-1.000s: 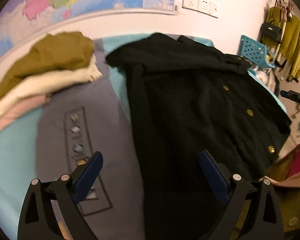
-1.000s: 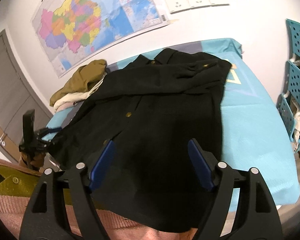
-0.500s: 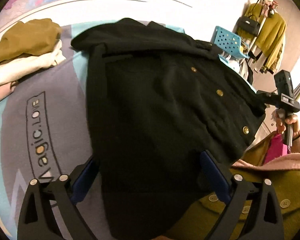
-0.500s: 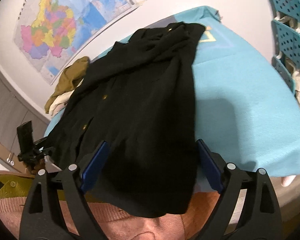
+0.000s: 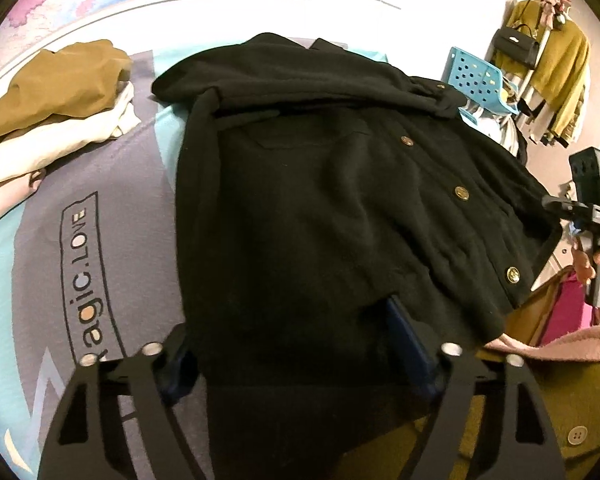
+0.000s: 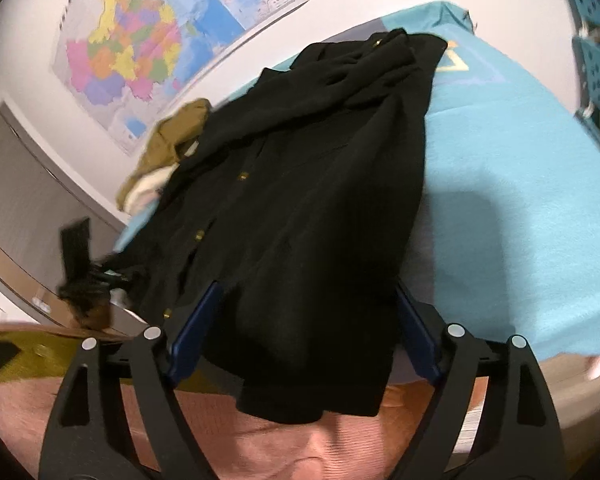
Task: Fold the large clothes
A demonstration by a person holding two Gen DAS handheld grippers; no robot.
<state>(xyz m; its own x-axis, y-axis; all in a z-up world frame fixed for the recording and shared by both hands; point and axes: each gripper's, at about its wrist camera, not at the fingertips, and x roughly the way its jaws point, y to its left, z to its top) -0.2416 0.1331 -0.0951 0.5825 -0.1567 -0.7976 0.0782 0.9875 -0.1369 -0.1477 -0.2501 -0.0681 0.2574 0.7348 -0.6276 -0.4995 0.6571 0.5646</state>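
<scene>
At the left of the teal-and-grey table cover [image 5: 28, 292], a stack of folded clothes [image 5: 48, 108], olive on top of cream, sits well apart from the black buttoned coat [image 5: 320, 208]. The coat lies spread flat along the middle of the cover, collar toward the wall map [image 6: 140, 40], hem hanging over the near edge. The left gripper [image 5: 296, 344] is at the coat's hem with its jaws wide apart, the fabric lying between them, not pinched. In the right wrist view, the right gripper [image 6: 304, 328] likewise straddles the hem on the coat's right part, jaws spread wide and gripping nothing. Right of the coat stand blue perforated baskets [image 5: 480, 80].
</scene>
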